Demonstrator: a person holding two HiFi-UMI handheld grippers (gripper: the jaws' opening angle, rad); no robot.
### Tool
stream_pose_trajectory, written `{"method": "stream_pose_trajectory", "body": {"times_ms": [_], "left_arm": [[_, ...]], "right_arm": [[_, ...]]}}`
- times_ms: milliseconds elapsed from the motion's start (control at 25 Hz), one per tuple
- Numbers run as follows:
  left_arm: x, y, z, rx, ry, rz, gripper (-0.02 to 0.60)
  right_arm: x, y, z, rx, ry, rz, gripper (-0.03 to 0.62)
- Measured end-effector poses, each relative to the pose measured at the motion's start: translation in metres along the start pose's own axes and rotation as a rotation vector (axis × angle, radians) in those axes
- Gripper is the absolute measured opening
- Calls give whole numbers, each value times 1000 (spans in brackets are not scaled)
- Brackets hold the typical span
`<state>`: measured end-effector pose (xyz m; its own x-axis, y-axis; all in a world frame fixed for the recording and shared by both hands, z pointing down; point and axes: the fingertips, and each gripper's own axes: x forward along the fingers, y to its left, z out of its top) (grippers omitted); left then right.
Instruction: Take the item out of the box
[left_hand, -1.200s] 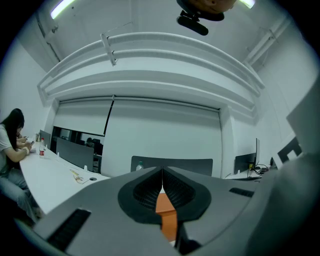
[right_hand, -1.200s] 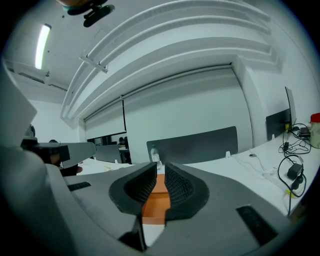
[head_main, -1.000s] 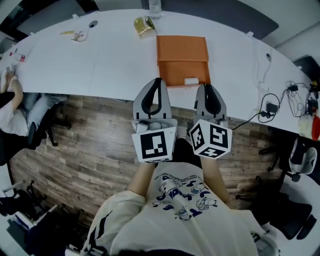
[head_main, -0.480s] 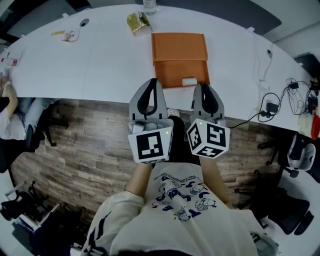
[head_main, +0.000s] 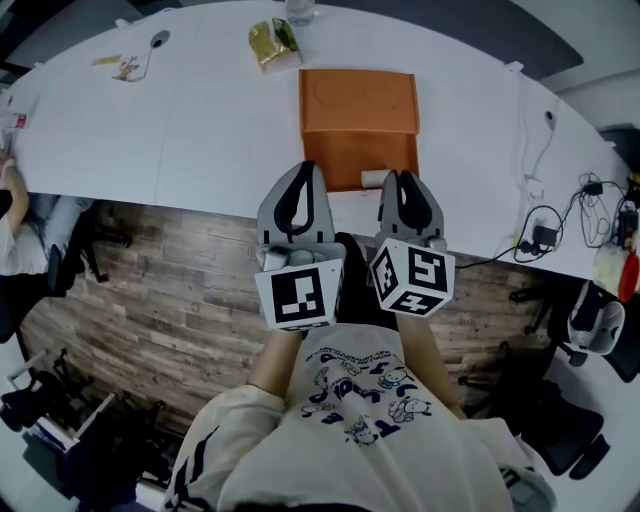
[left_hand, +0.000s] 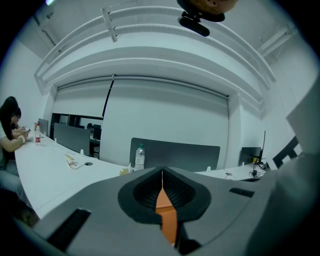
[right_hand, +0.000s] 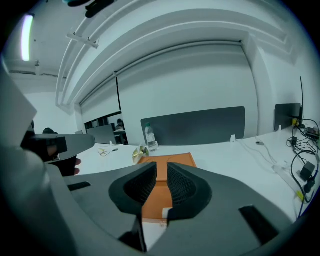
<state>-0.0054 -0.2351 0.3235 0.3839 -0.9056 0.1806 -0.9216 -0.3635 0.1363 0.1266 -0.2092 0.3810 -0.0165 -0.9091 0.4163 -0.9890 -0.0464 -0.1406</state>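
Box (head_main: 358, 100) just ahead of left tongs (head_main: 303, 168) and right tongs (head_main: 401, 176)

The table (head_main: 200, 120) runs across before you. On it, straight ahead, lies the flat box (head_main: 358, 120), close to the table's near edge. The small item (head_main: 374, 179) sits at the box's near edge, just before the tips of your right gripper (head_main: 398, 176). Your left gripper (head_main: 305, 168) hangs beside that one, to its left. Behind the box, to its left, lie a crumpled packet (head_main: 272, 45) and, farther back, a water bottle (head_main: 298, 10). Cables (head_main: 545, 230) trail at the table's right. A seated person (head_main: 12, 190) is at its far left.
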Motion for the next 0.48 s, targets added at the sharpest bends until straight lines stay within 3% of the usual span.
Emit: {"method": "stream_pose_trajectory", "body": {"times_ms": [480], "left_arm": [[41, 4, -39, 0, 110, 24, 18]], "right_arm": [[49, -18, -27, -12, 157, 8, 67]]}}
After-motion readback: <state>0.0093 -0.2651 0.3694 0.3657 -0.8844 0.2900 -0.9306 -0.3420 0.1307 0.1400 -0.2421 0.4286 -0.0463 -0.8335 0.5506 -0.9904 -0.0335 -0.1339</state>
